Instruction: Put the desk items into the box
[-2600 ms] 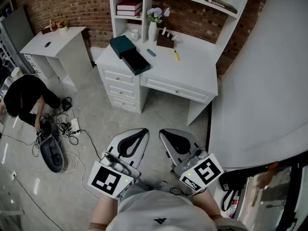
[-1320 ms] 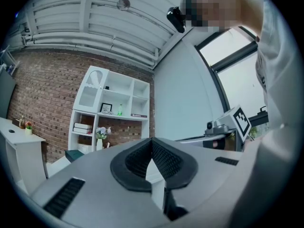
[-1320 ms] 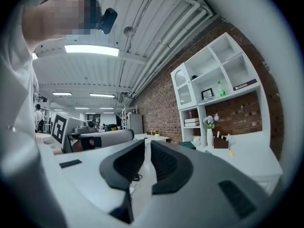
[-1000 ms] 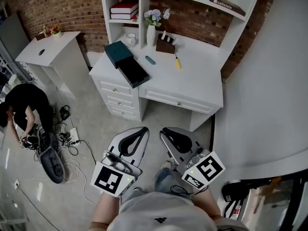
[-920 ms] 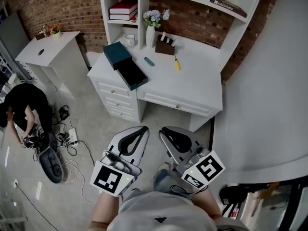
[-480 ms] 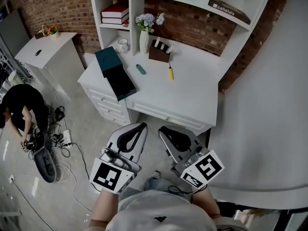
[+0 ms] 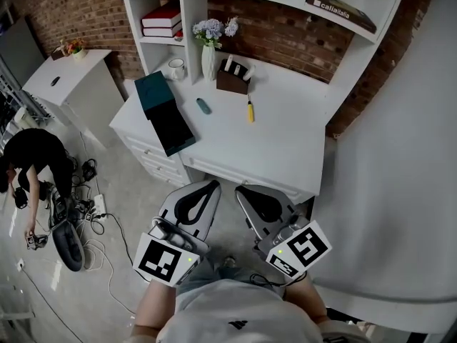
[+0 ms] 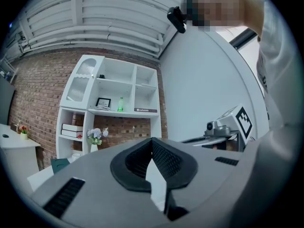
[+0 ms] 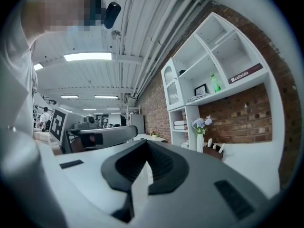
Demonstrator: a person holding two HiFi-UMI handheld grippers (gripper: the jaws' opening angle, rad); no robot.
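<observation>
On the white desk [image 7: 285, 148] ahead lie a dark teal box [image 7: 154, 91] with its black part [image 7: 175, 128] open beside it, a small blue item [image 7: 203, 106] and a yellow-handled tool [image 7: 250, 111]. A brown holder [image 7: 232, 81] stands behind them. My left gripper [image 7: 211, 185] is held level short of the desk's front edge, shut and empty. Beside it my right gripper [image 7: 240, 190] is also empty; its jaws have just been closing and now meet. In the left gripper view the left gripper [image 8: 152, 139] faces the shelves. In the right gripper view the right gripper [image 9: 145, 141] does the same.
A vase of flowers [image 7: 208, 47], a mug [image 7: 176, 68] and red books [image 7: 161, 18] stand at the desk's back left. A small white side table [image 7: 71, 66] is further left. A person [image 7: 32, 156] crouches among cables on the floor. A curved white wall [image 7: 400, 156] is on the right.
Both grippers have moved forward toward the desk, which now lies closer and lower in the head view. The person on the floor has shifted.
</observation>
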